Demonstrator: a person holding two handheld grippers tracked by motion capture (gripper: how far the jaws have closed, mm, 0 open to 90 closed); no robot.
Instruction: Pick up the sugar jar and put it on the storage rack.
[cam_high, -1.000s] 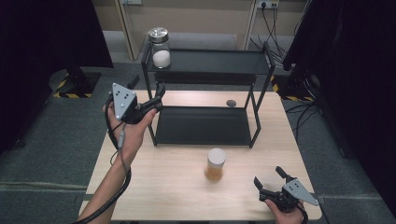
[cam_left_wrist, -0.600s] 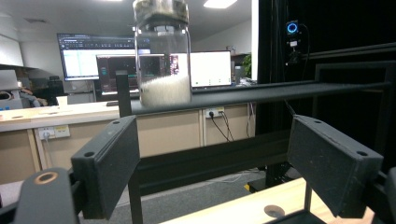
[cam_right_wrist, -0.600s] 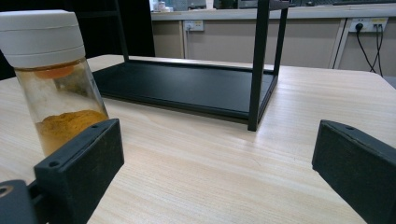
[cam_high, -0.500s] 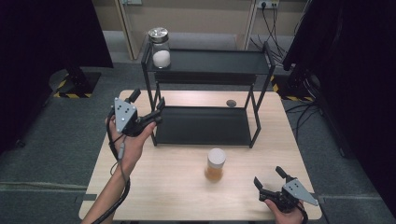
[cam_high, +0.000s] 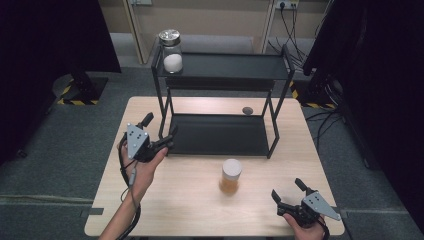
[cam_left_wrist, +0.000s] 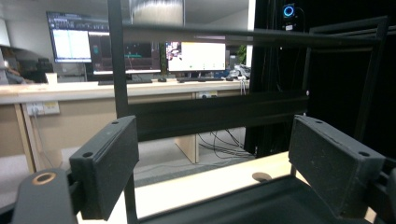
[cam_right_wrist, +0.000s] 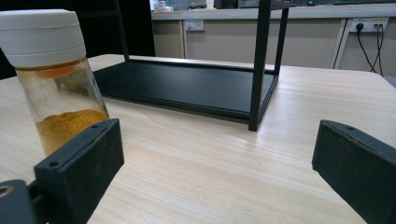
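**Watch the rack post on your left**

Your left gripper has its fingers spread and empty beside the black metal two-tier rack; swinging in could clip its post. Your right gripper, fingers spread, sits right of the white-capped clear spice jar standing mid-tabletop; a fast approach may topple it.

Even soft light; dark surrounds; gripper views slightly blurred.
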